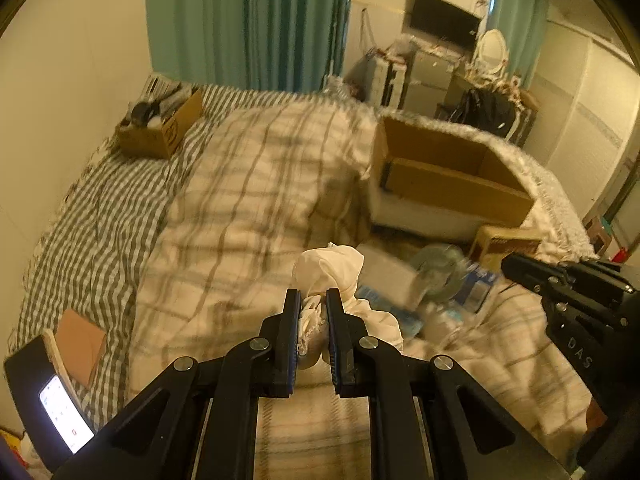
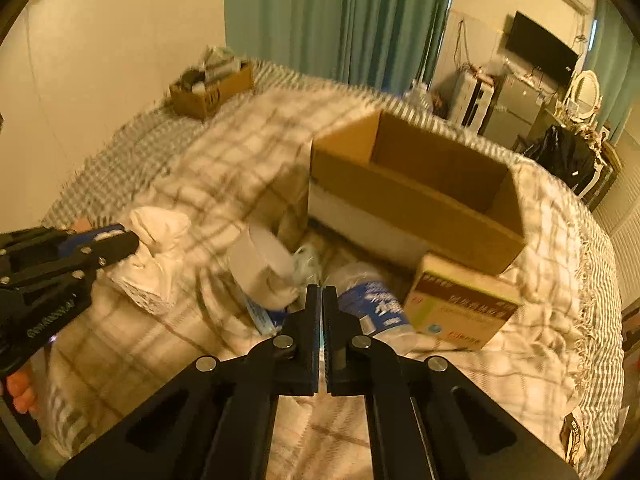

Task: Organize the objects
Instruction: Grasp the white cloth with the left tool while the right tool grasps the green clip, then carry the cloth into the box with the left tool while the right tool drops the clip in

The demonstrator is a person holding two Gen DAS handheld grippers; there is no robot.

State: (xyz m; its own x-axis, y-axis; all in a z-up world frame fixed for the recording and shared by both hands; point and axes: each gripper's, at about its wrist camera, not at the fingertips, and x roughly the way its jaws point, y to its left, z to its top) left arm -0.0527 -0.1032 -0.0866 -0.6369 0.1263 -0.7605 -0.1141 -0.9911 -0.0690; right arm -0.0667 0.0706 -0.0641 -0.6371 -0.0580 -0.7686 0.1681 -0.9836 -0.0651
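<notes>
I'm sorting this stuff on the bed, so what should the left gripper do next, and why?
Probably carry the white cloth bundle, already clamped in the left gripper, over the open cardboard box, which looks empty. The right gripper is shut on nothing.

On my right gripper [image 1: 516, 268] I read the raised letters "DAS". My left gripper [image 2: 128, 242] carries embossed lettering too blurred to read. The printing on the small carton [image 2: 460, 304] and the bottle label [image 2: 380, 304] stays illegible.
</notes>
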